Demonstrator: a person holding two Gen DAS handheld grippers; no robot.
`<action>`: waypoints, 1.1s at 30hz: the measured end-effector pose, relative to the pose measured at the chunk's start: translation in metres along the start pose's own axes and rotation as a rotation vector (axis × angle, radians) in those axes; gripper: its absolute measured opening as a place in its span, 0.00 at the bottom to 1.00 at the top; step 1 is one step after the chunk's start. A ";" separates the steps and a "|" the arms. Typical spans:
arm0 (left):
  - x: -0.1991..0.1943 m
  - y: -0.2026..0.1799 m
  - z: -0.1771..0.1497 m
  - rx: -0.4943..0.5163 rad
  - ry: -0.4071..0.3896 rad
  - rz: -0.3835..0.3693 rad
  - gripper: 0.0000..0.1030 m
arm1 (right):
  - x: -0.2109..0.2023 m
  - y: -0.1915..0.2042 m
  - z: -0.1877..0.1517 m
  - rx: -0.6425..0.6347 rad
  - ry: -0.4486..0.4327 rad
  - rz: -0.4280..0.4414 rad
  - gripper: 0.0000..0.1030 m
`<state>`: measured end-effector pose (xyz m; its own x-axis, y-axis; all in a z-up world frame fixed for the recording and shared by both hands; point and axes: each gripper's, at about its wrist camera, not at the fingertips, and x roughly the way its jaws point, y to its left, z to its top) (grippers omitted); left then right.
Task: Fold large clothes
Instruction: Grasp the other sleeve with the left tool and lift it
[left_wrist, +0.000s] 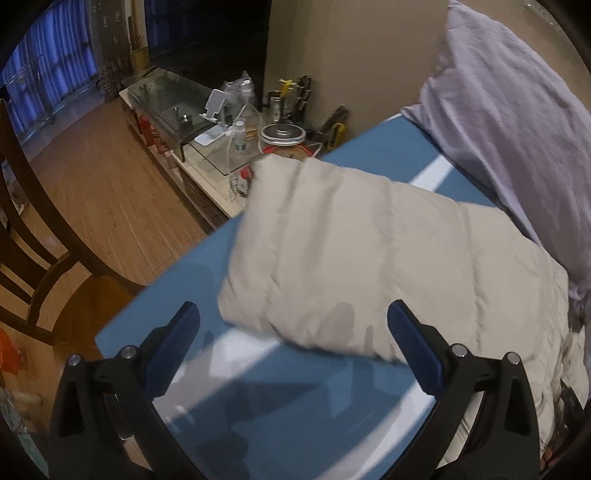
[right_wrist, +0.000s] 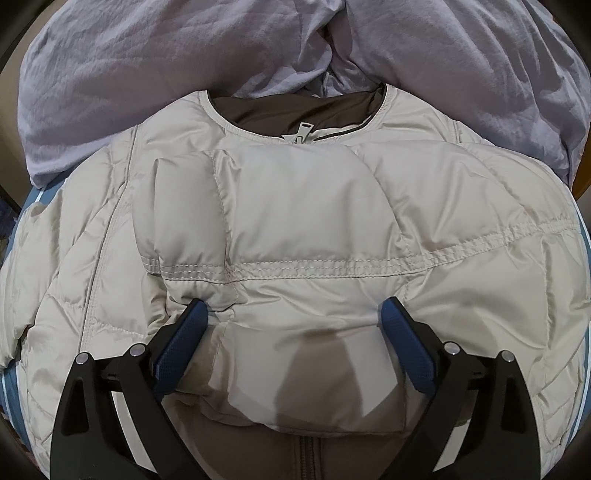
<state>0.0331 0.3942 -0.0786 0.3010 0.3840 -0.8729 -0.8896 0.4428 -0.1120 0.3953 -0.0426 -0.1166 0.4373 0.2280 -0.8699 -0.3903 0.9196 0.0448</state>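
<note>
Here, 1 cream puffer jacket (right_wrist: 295, 229) fills the frame's centre on the blue worktop (left_wrist: 332, 398), below 1 lilac garment (right_wrist: 147, 74). 2 tools, left tool (left_wrist: 293, 326) and right tool (right_wrist: 293, 317), gape wide, holding nothing.

Both views are lit dimly and evenly by indoor light from above. Strong fisheye bending is seen at the edges, with dark corners. In the left wrist view, motion blur is seen on the cream jacket (left_wrist: 369, 258) and blue table (left_wrist: 280, 398); blue window glow (left_wrist: 55, 70) is seen far left. The right wrist view is sharp, and 1 soft shadow is cast between the fingers (right_wrist: 402, 347).
</note>
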 end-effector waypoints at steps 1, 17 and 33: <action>0.005 0.003 0.004 -0.008 0.007 0.003 0.98 | 0.000 0.000 0.000 0.000 0.000 0.000 0.94; 0.039 0.008 0.015 -0.063 0.047 -0.033 0.61 | 0.000 0.001 0.000 0.000 -0.003 0.001 0.94; 0.010 -0.016 0.030 0.000 -0.022 -0.071 0.15 | -0.004 0.001 0.000 0.014 0.008 0.005 0.94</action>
<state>0.0609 0.4151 -0.0714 0.3711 0.3690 -0.8521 -0.8654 0.4701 -0.1734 0.3938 -0.0425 -0.1131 0.4293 0.2297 -0.8735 -0.3805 0.9231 0.0558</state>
